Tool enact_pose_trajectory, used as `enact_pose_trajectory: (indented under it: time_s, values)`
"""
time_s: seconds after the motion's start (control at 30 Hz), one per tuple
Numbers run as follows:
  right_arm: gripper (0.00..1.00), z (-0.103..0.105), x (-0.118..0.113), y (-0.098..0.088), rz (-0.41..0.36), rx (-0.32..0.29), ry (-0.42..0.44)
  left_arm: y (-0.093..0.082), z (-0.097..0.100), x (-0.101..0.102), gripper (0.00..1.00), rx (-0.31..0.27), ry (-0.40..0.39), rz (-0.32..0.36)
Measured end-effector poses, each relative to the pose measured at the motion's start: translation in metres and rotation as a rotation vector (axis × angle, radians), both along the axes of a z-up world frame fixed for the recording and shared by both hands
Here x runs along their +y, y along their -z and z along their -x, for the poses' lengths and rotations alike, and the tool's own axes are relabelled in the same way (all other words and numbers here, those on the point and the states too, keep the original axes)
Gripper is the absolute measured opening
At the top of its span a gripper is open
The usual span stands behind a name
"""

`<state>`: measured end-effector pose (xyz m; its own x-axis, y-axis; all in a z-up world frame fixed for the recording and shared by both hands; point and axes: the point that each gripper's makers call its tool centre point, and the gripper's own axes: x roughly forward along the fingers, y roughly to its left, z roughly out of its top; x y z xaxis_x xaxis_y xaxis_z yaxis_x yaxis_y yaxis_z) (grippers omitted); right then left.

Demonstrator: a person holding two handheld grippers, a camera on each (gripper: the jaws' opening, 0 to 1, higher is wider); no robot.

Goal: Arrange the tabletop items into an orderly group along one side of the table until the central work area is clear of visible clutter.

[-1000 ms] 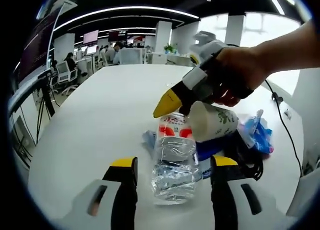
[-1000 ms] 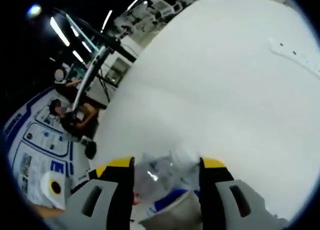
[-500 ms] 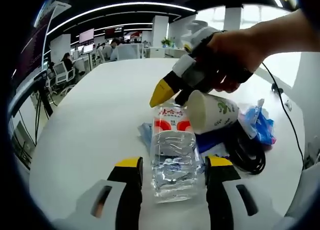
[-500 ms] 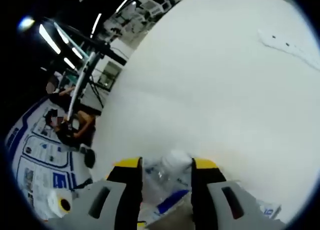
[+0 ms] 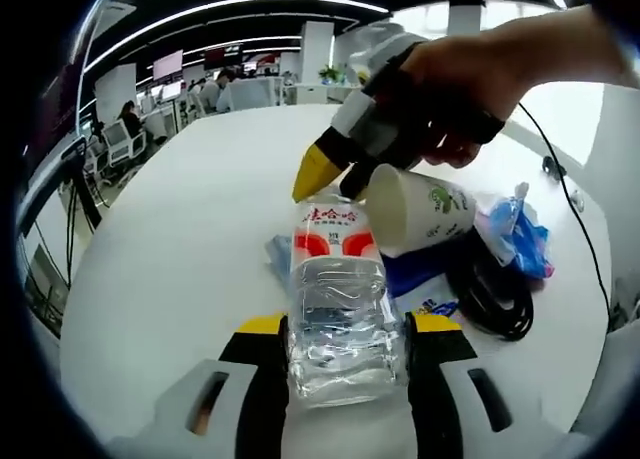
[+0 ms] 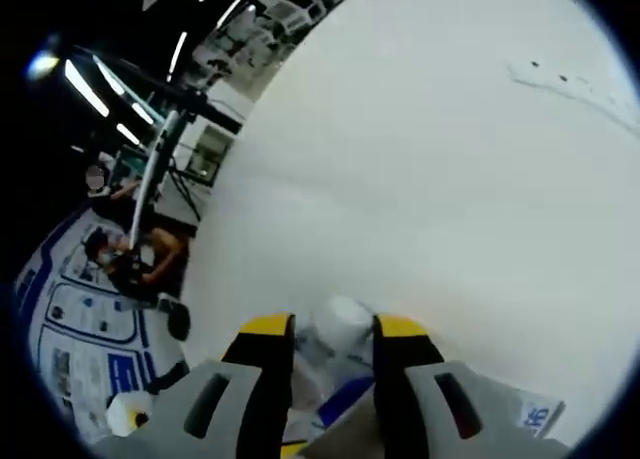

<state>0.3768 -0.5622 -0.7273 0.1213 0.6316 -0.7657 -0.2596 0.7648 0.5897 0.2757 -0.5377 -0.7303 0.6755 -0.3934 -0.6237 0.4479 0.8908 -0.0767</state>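
A clear water bottle [image 5: 343, 319] with a red and white label lies on the white table [image 5: 190, 239], cap pointing away. My left gripper [image 5: 345, 324] is shut on the bottle's lower body, a jaw pressed on each side. Just beyond it a hand holds my right gripper [image 5: 345, 184], shut on the rim of a white paper cup [image 5: 420, 211] with green print, tipped on its side above the bottle. In the right gripper view the right gripper [image 6: 332, 324] stands narrow, with the cup's wall [image 6: 345, 441] low between the jaws and the bottle's cap [image 6: 340, 317] beyond.
A blue plastic bag [image 5: 518, 247], a coil of black cable [image 5: 492, 301] and a blue packet [image 5: 425, 277] lie together right of the bottle. A thin cord [image 5: 565, 219] runs along the table's right. Bare table [image 6: 450, 179] stretches ahead, office desks beyond.
My left jaws have closed in from either side until they touch the bottle. The right jaws have narrowed on the cup, and the cup has come a little nearer the bottle.
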Motion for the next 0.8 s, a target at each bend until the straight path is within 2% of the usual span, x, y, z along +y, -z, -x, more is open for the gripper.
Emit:
enact_pose_trajectory:
  time_s: [0.23, 0.33, 0.47, 0.53, 0.6, 0.63, 0.8]
  values:
    - [0.29, 0.002, 0.002, -0.001, -0.006, 0.030, -0.016, 0.001, 0.000, 0.001, 0.45, 0.011, 0.003, -0.001]
    - [0.30, 0.003, 0.002, -0.001, -0.004, 0.041, -0.027, 0.003, 0.000, 0.002, 0.45, 0.015, 0.015, -0.027]
    - [0.26, 0.000, 0.000, 0.000, 0.002, 0.049, -0.009, 0.003, 0.000, 0.003, 0.45, 0.022, 0.015, -0.025]
    - [0.22, -0.002, 0.000, -0.004, -0.014, 0.039, 0.001, 0.005, 0.001, 0.004, 0.45, 0.031, 0.011, -0.023]
    - [0.20, -0.003, 0.005, -0.013, -0.066, 0.033, 0.005, 0.005, 0.002, 0.006, 0.45, 0.039, -0.015, -0.012]
    - [0.20, -0.004, 0.004, -0.012, -0.050, -0.003, -0.026, 0.005, 0.002, 0.006, 0.45, 0.035, -0.012, -0.012]
    - [0.19, 0.001, 0.004, -0.021, -0.047, -0.019, -0.044, 0.006, 0.004, 0.004, 0.45, 0.032, -0.004, -0.024]
